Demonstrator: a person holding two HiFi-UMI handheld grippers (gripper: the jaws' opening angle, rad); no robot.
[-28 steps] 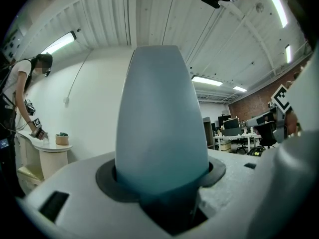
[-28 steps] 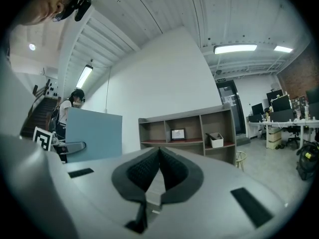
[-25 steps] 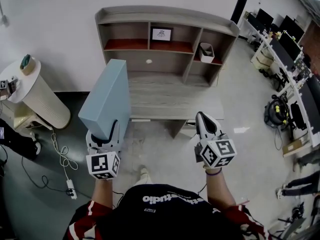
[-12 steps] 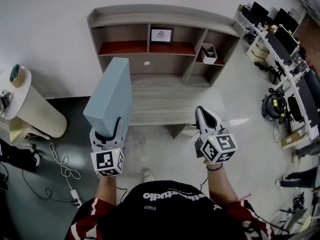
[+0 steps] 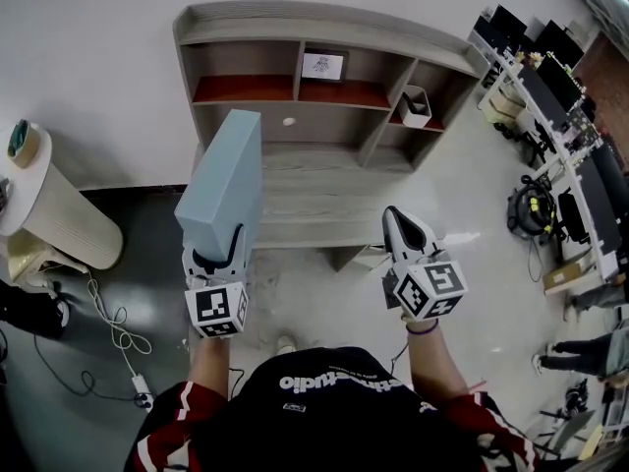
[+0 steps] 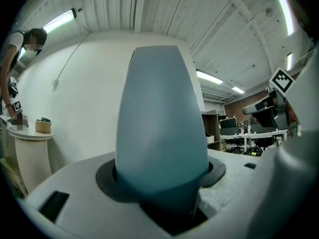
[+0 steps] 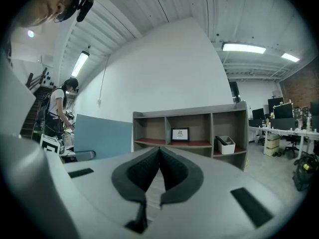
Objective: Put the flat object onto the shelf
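The flat object is a light blue slab-like box (image 5: 222, 187), (image 6: 162, 123). It stands on end, tilted toward the shelf, with my left gripper (image 5: 218, 256) shut on its lower end. The grey wooden shelf unit (image 5: 324, 20) stands against the white wall just beyond it, with red-floored upper compartments and a wide lower ledge (image 5: 324, 190). My right gripper (image 5: 398, 229) hovers before the ledge's right part, shut with nothing in it. In the right gripper view the blue box (image 7: 102, 136) shows left of the shelf (image 7: 189, 114).
A framed picture (image 5: 321, 65) and a white bin (image 5: 416, 106) sit in shelf compartments. A round white stand (image 5: 54, 209) is at the left, with a cable and power strip (image 5: 133, 396) on the floor. Desks with monitors (image 5: 550, 87) line the right. A person (image 7: 62, 108) stands off to the left.
My left gripper and the blue box have edged slightly up and right, closer to the shelf. The right gripper has hardly moved.
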